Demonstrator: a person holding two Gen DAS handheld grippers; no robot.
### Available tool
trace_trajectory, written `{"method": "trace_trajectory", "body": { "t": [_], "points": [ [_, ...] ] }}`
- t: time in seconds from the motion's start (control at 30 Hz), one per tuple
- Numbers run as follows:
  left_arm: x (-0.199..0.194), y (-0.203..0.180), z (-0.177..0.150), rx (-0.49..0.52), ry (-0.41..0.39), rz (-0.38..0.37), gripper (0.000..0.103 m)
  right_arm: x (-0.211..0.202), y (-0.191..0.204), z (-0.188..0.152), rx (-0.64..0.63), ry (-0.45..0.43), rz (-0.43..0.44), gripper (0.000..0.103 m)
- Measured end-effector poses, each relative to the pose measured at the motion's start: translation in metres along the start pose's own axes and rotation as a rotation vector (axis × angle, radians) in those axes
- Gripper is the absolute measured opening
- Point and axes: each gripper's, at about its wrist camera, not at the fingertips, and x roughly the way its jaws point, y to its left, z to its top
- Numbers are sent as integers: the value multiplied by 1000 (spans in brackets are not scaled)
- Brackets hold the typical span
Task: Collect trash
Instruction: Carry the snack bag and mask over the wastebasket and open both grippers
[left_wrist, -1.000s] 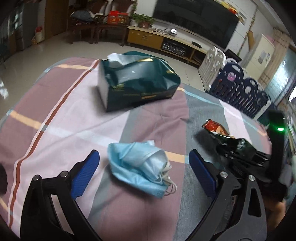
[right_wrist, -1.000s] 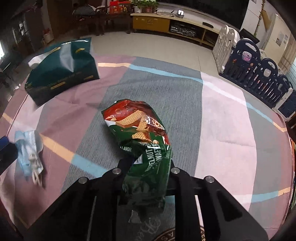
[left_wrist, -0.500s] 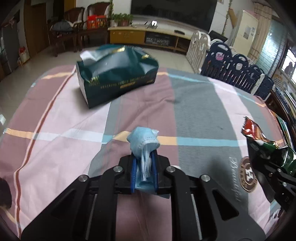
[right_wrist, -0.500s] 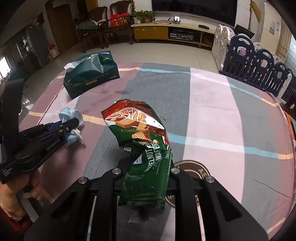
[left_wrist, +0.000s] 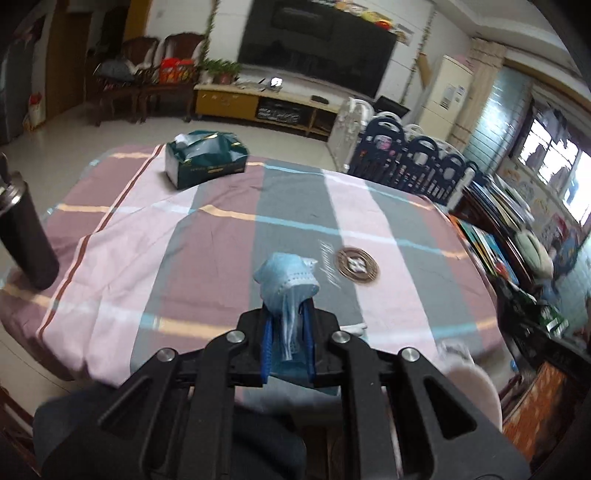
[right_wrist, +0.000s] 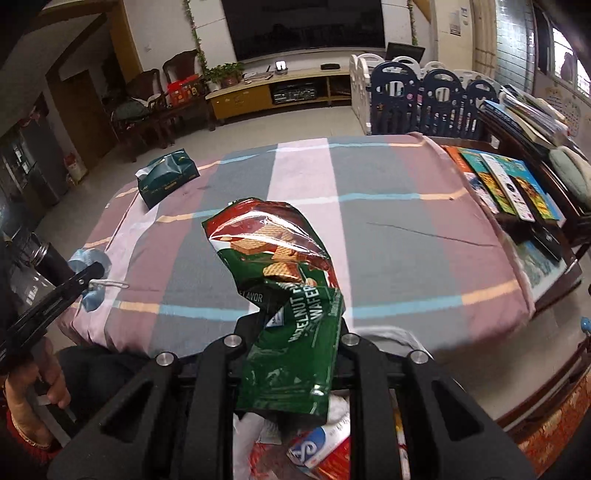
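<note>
My left gripper (left_wrist: 288, 332) is shut on a crumpled light-blue face mask (left_wrist: 286, 282) and holds it above the near edge of the table. The same gripper and the mask (right_wrist: 90, 266) show at the left of the right wrist view. My right gripper (right_wrist: 291, 332) is shut on a green and red wafer wrapper (right_wrist: 280, 266), lifted off the table and pulled back past its near edge. Below the right gripper lies more trash (right_wrist: 317, 443), white, red and blue packaging; what holds it is hidden.
The table has a striped pink, grey and mauve cloth (left_wrist: 207, 236). A dark green tissue box (left_wrist: 205, 162) sits at its far left. A dark bottle (left_wrist: 26, 236) stands at the left edge. Books (right_wrist: 506, 184) lie on a side table at the right.
Both grippers have lifted and drawn back from the table toward me. The left gripper closed on the mask earlier and still holds it; the right still holds the wrapper.
</note>
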Motion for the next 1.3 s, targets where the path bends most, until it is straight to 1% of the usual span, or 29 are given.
{"method": "trace_trajectory", "body": {
  "t": [0.07, 0.1, 0.17, 0.23, 0.37, 0.43, 0.5, 0.67, 0.87, 0.93, 1.07, 1.23, 1.3],
  "points": [
    [-31, -29, -22, 72, -13, -36, 15, -12, -9, -17, 21, 29, -15, 20],
    [-39, -39, -27, 90, -15, -54, 15, -20, -14, -27, 33, 42, -26, 20],
    [-56, -68, -35, 157, -18, -113, 15, -32, -21, -44, 54, 56, -43, 20],
    [-73, -91, -40, 211, -41, -150, 15, -49, -31, -60, 76, 57, -62, 20],
    [-97, -119, -49, 268, -50, -209, 15, -74, -47, -82, 80, 42, -129, 20],
    [-104, -128, -53, 291, -51, -231, 15, -76, -57, -91, 104, 58, -132, 20],
    [-108, -136, -58, 315, -50, -236, 15, -72, -63, -102, 131, 84, -125, 20],
    [-105, -142, -64, 332, -26, -242, 15, -45, -71, -127, 162, 145, -141, 20],
    [-92, -136, -65, 315, 23, -240, 15, -21, -87, -142, 265, 217, -140, 20],
    [-90, -135, -66, 307, 34, -239, 15, -20, -89, -143, 281, 223, -132, 20],
    [-84, -133, -68, 299, 53, -241, 15, -19, -88, -142, 252, 223, -161, 20],
    [-79, -134, -72, 298, 76, -236, 15, -13, -93, -145, 274, 237, -157, 21],
    [-77, -134, -73, 297, 86, -236, 15, -11, -95, -146, 285, 246, -151, 24]
  ]
}}
